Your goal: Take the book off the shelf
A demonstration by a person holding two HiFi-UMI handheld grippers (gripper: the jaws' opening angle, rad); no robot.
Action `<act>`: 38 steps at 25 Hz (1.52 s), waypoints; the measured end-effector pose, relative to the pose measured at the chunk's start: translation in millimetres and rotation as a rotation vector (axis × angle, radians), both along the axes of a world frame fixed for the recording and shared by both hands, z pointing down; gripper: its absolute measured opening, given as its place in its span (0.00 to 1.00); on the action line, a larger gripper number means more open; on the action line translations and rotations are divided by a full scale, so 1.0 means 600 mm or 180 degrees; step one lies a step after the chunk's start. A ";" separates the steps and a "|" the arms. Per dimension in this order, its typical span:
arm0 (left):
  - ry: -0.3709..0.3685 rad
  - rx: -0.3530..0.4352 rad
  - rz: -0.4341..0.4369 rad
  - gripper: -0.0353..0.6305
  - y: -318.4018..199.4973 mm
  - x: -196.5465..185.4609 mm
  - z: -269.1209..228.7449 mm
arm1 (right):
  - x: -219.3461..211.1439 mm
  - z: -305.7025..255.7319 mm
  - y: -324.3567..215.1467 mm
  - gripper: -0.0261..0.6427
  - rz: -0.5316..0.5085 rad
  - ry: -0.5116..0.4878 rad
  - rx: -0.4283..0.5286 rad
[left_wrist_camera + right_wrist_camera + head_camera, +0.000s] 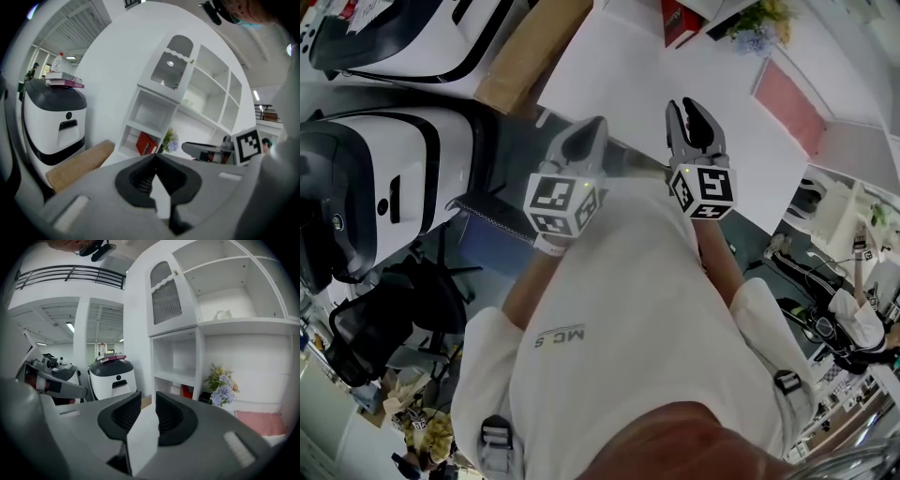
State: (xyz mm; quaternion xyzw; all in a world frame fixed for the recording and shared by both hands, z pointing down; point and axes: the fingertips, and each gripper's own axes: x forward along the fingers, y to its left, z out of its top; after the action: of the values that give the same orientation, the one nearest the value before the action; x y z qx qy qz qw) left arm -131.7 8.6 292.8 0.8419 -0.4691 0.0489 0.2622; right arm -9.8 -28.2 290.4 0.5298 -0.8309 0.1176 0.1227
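Note:
A red book (146,143) leans in the bottom left compartment of a white shelf unit (213,101), still some way ahead of both grippers. It also shows at the top of the head view as the book (680,23) and small in the right gripper view as the book (187,391). My left gripper (596,124) is held in front of my chest, its tips touching, nothing in it. My right gripper (690,105) is beside it, jaws a little apart with nothing between them (148,401).
A vase of flowers (222,387) stands right of the book. A pink mat (787,98) lies on the shelf's low ledge. A white machine (384,178) with books on top stands left, by a brown board (530,52). A person (853,319) sits far right.

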 end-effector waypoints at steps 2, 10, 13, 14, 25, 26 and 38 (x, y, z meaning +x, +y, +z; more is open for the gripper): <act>-0.0021 0.0001 0.0052 0.05 -0.007 0.011 0.000 | 0.007 0.000 -0.016 0.19 0.0024 0.0005 0.0028; -0.0087 -0.0095 0.0207 0.05 -0.037 0.049 0.017 | 0.047 0.018 -0.089 0.22 0.0200 -0.0009 0.0058; -0.0116 -0.0132 0.0264 0.05 -0.051 0.063 0.027 | 0.064 0.031 -0.115 0.25 0.0252 -0.0008 0.0043; -0.0127 -0.0144 0.0285 0.05 -0.057 0.069 0.030 | 0.070 0.035 -0.123 0.25 0.0263 -0.0007 0.0034; -0.0226 -0.0253 0.0403 0.05 -0.114 0.115 0.054 | 0.119 0.084 -0.207 0.26 0.0430 -0.0117 -0.0103; -0.0233 -0.0257 0.0401 0.05 -0.119 0.117 0.057 | 0.123 0.088 -0.212 0.26 0.0437 -0.0120 -0.0110; -0.0317 -0.0382 0.0394 0.05 -0.153 0.155 0.099 | 0.152 0.161 -0.286 0.30 0.0544 -0.0125 -0.0215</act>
State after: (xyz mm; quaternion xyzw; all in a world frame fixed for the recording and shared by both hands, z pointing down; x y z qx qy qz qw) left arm -38.9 -83.2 352.4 0.8486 -0.4248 0.1347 0.2850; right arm 81.5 -199.6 387.0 0.5920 -0.7805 0.1659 0.1137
